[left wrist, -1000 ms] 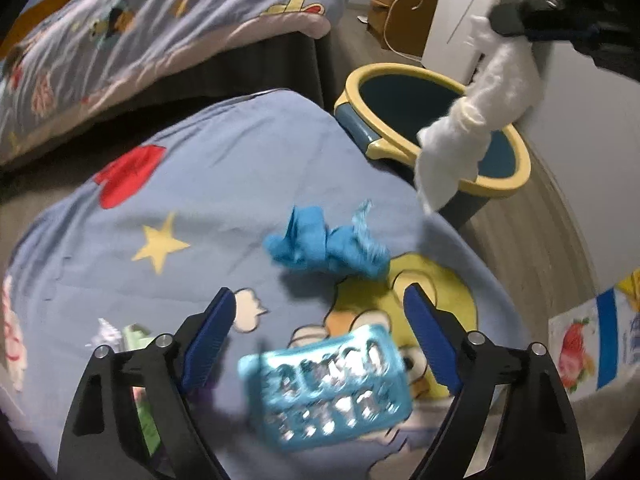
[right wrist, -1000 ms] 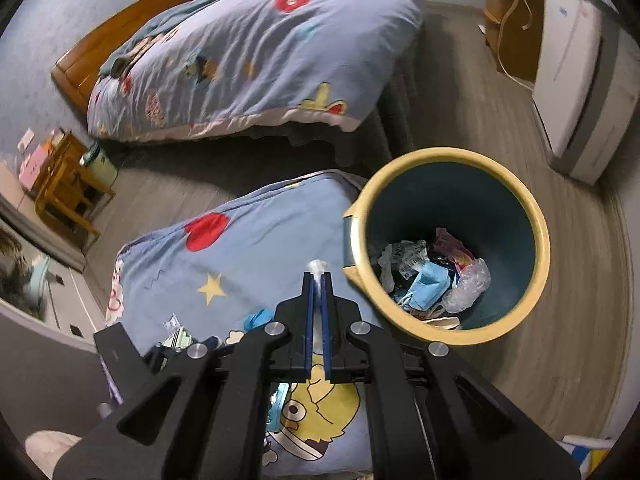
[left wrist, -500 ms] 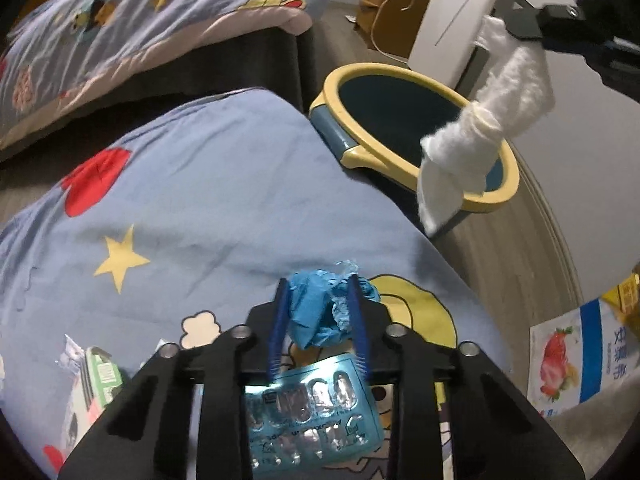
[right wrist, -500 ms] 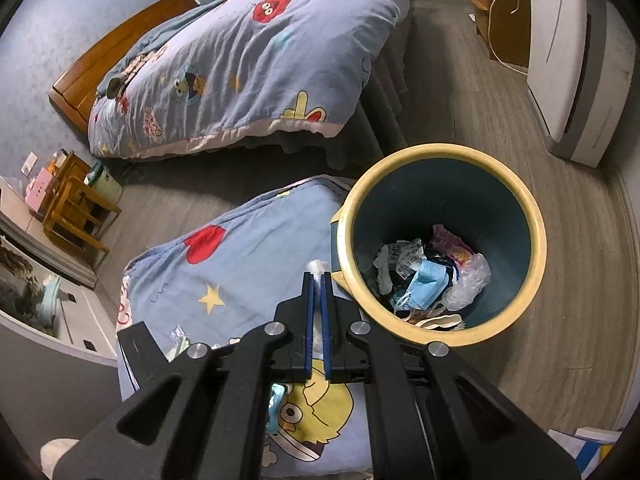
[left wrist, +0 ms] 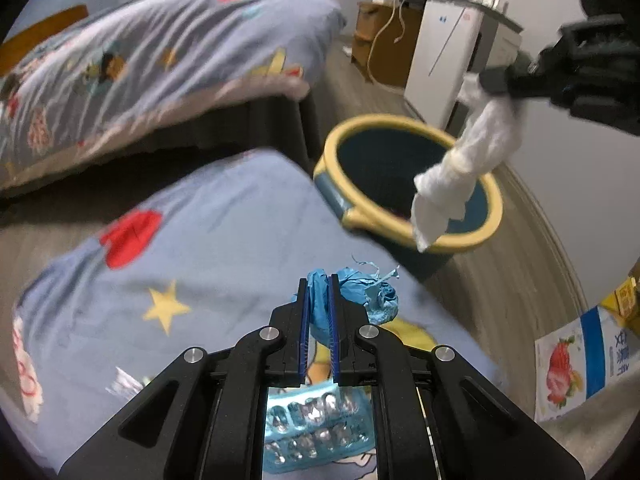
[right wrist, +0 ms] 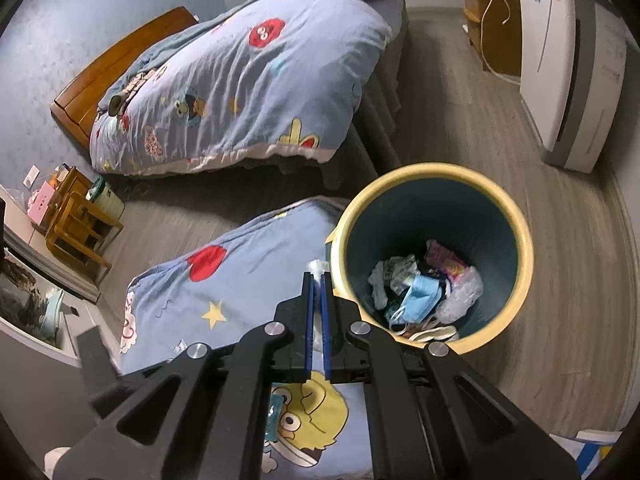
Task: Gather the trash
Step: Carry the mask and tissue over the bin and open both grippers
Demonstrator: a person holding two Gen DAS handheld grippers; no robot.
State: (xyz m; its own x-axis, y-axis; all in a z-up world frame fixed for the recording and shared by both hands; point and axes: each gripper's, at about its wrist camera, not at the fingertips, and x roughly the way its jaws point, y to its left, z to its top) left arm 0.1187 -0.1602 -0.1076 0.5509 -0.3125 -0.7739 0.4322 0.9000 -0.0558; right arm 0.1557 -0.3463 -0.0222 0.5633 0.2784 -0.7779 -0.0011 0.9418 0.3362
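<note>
Trash comes first in the left wrist view: the left claw [left wrist: 319, 312], wide apart over the blanket [left wrist: 224, 240] 1 second ago, is now closing on the crumpled blue wad [left wrist: 360, 292], which sits between its tips, so that piece is caught and ready for the bin [left wrist: 412, 184]. A blue pill pack [left wrist: 316, 428] lies below the claw. In the right wrist view, the right claw [right wrist: 317, 312] is clamped on a white tissue [right wrist: 317, 268], beside the bin's [right wrist: 524, 264] rim, not over its mouth.

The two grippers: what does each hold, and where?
Left gripper, jaws closing: blue crumpled scrap, its left part. Right gripper: white tissue, by its top end.
</note>
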